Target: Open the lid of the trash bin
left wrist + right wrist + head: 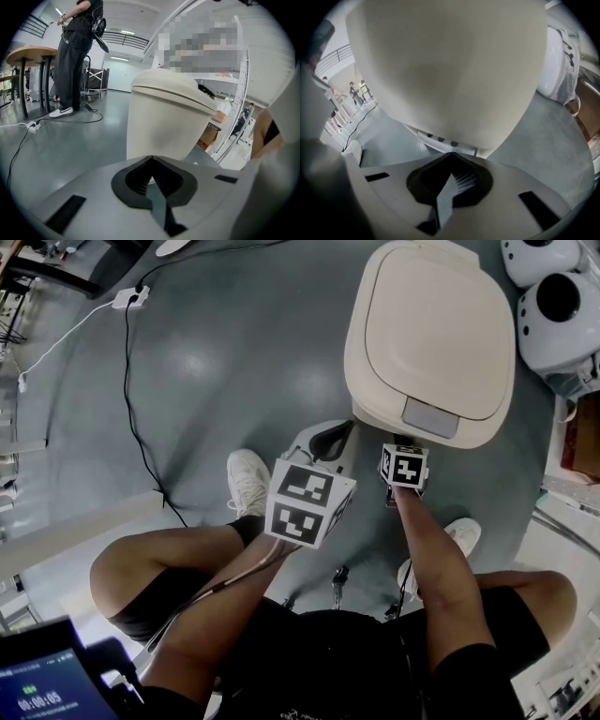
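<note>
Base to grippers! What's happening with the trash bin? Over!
Left gripper and right gripper shut, empty. Right one close at trash bin front. Lid down. Nothing in between.

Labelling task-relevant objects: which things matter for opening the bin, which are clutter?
Job: trash bin, lid, grey front tab, right hand-held gripper, left hand-held gripper.
Lying about: power strip, black cable, white domed units, screen.

**Open-plan laboratory or test hall.** Indicators: a smooth grey poured floor [234,352], with a white power strip [129,298] and a loose black cable [126,381] trailing across it; a round wooden table [28,55] on black legs; ceiling strip lights [127,33]; white perforated metal racking [241,93] beside brown cardboard boxes [208,136].
</note>
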The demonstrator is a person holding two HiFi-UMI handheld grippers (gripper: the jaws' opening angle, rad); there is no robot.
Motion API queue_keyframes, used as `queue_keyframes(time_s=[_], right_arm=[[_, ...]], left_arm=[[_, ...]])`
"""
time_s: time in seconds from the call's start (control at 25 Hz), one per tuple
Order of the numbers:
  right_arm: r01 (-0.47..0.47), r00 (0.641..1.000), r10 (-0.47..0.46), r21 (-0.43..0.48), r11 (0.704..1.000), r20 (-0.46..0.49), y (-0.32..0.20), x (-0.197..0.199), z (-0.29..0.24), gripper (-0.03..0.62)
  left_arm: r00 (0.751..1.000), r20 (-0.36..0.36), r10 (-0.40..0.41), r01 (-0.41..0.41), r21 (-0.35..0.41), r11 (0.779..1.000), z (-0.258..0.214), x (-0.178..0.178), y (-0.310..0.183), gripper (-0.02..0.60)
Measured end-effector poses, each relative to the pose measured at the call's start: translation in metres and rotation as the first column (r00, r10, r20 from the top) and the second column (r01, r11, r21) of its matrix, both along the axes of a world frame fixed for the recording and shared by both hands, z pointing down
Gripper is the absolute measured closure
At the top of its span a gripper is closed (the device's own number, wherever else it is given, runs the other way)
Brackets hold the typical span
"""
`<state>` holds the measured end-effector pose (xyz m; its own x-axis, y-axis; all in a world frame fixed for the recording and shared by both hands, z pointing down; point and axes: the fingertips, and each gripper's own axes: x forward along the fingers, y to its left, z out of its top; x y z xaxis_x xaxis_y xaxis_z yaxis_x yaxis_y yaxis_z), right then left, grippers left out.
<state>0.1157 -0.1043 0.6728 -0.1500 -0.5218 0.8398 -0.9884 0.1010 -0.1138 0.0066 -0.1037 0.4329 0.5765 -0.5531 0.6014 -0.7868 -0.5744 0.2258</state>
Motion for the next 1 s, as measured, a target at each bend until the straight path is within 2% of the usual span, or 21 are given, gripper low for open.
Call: queue_keyframes(time_s=[0.44,0.64,1.0], right_arm=[[-0.001,1.0,0.001,-0.019,1.0,0.0,0.001,0.0,0.01,0.59],[0.042,0.999,-0.042,-0.018,0.999,-0.023,0.001,-0.002,0.013,0.591],[0.025,1.0,-0.025,-0.06,0.998,-0.002,0.001,0.001,0.018,0.589]], left_arm=[[1.0,0.005,0.007,-0.007,-0.013,1.0,0.006,0.001,0.004,0.581],[1.0,0.008,0.009,-0.009,0.002,1.0,0.008,0.002,0.003,0.581],[1.0,0.013,0.002,-0.001,-0.013,1.0,0.009,0.0,0.005,0.581]])
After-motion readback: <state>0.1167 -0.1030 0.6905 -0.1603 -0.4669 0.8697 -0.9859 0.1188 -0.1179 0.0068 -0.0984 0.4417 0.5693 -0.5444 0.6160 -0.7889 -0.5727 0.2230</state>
